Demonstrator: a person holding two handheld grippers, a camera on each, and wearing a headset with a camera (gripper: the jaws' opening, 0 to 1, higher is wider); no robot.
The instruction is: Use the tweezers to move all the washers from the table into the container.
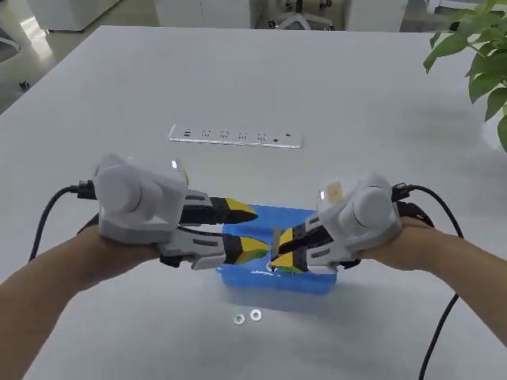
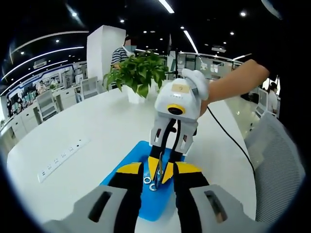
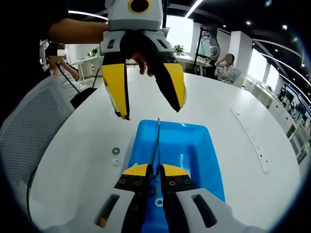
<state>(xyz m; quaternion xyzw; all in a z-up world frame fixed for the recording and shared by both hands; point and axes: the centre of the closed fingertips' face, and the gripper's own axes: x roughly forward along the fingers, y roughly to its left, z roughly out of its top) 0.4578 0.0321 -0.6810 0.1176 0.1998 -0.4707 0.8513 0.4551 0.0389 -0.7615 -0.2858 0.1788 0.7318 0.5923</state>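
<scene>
The blue container [image 1: 317,281] sits on the white table between my two grippers. My right gripper [image 3: 155,171] is shut on thin metal tweezers [image 3: 157,141], whose tips hang over the blue container [image 3: 194,145] with no washer visible in them. My left gripper [image 2: 159,170] faces it from the other side, open and empty, with its yellow fingertips [image 3: 119,92] over the tray's far end. Two washers [image 1: 247,317] lie on the table just in front of the container, and they lie left of it as the washers [image 3: 116,156]. At least one washer [image 3: 159,202] lies inside the container.
A white power strip [image 1: 235,136] lies further back on the table. A green potted plant [image 1: 483,55] stands at the right edge. Cables trail from both grippers. People and office chairs are in the background beyond the table.
</scene>
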